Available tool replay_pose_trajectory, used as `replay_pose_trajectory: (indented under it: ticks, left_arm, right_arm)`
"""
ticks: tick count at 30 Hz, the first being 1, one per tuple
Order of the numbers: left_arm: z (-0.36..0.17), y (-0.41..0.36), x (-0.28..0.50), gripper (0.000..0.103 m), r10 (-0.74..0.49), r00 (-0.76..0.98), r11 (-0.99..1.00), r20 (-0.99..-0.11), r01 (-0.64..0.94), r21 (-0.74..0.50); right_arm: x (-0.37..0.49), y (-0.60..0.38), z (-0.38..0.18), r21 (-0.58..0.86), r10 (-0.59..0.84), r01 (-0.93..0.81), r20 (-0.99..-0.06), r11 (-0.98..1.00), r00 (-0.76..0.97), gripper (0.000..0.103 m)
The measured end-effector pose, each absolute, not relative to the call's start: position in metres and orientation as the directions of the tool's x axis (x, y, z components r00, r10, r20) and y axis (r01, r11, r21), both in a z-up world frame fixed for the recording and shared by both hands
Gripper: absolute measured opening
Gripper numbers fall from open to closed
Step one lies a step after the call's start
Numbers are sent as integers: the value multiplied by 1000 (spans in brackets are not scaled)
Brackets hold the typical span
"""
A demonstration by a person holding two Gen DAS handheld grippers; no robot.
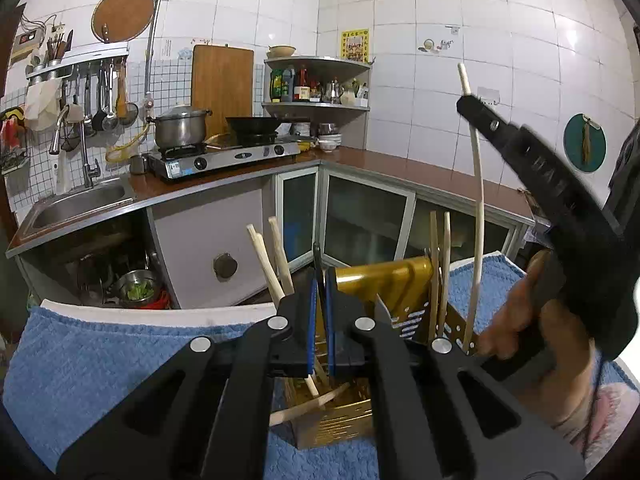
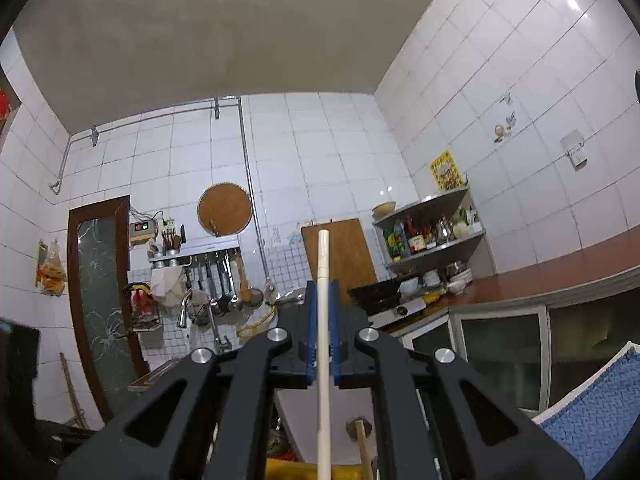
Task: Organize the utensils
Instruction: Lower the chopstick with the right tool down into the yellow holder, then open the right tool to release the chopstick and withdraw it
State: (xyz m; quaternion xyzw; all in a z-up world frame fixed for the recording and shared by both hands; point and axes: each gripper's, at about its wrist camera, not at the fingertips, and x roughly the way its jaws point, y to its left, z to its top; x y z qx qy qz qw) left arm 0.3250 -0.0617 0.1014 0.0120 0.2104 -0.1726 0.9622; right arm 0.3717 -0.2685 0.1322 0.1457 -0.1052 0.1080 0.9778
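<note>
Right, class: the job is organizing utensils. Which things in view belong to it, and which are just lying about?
Belong: right gripper, pale chopstick in its fingers; left gripper; gold holder; chopsticks standing in it.
Lying about: steel pot, wok, cutting board, sink, blue towel.

No text, brand or number was legible in either view. The yellow poster (image 1: 354, 44) on the tiled wall above the corner shelf (image 1: 318, 106) carried red print too small to read, and the labels on the bottles (image 1: 289, 85) standing on that shelf were likewise unreadable.
</note>
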Motion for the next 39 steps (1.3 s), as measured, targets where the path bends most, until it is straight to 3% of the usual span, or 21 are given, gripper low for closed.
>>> replay_pose_trajectory:
  ticks: [24, 30, 35, 38, 39]
  left_arm:
    - [93, -65, 326, 2, -323, 844, 940, -428, 337, -46]
    - [88, -68, 326, 2, -322, 833, 941, -450, 334, -53]
    - [88, -59, 323, 3, -334, 816, 940, -472, 321, -111]
    - [94, -54, 311, 12, -331, 822, 942, -463, 313, -119]
    - [97, -52, 304, 21, -331, 822, 943, -462, 308, -127]
  right_arm:
    - [371, -267, 136, 220, 183, -227, 206, 949, 961, 6]
    - [368, -261, 113, 165, 200, -210, 76, 964, 977, 6]
    - [360, -262, 78, 129, 192, -180, -85, 975, 978, 7]
    - [355, -263, 64, 97, 188, -173, -180, 980, 965, 10]
    - [352, -263, 61, 86, 185, -171, -203, 982, 962, 23]
